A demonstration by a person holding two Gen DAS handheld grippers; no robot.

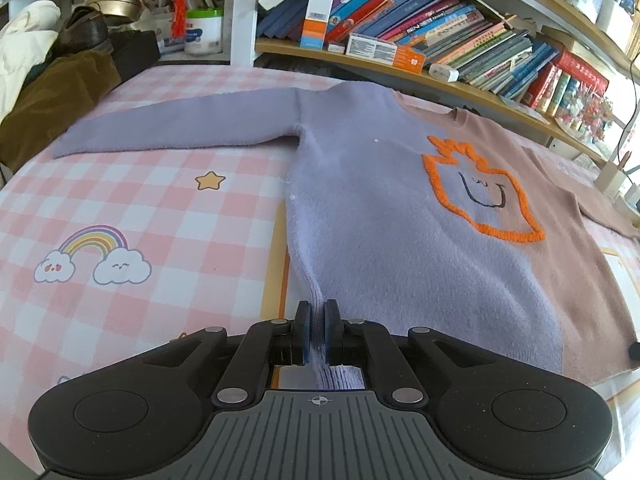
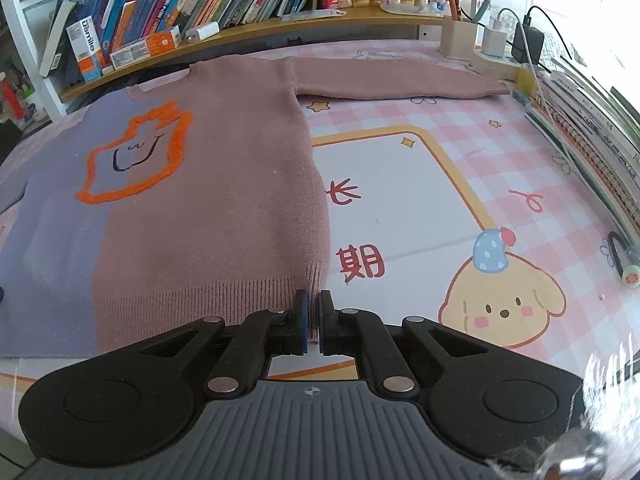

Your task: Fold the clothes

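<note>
Sweater (image 1: 380,208), half lilac and half dusty pink, lies flat and face up on a pink-and-white checked mat (image 1: 160,200), both sleeves spread straight out to the sides. An orange outline (image 1: 480,192) with a small drawn face sits across the colour seam on the chest.

At the lilac hem corner, the left gripper (image 1: 318,332) has its jaws drawn narrow, with ribbed knit pinched between the blue pads. At the pink hem corner, the right gripper (image 2: 313,326) is likewise nearly closed, and the ribbed edge runs into the slim gap between its pads.

The mat carries cartoon prints: a rainbow (image 1: 94,256) with two clouds and a star (image 1: 210,181) on the left side, a yellow-framed white panel (image 2: 400,196) with red characters and a puppy (image 2: 504,304) in a dotted hat on the right.

Behind the sweater runs a wooden shelf (image 1: 400,68) packed with leaning books (image 1: 440,20). Brown and cream cloth (image 1: 48,92) is heaped at the far left. On the right edge, spiral notebooks (image 2: 592,152) are stacked beside a power strip (image 2: 496,64) with plugged chargers (image 2: 528,44), and bright window light washes that corner.
</note>
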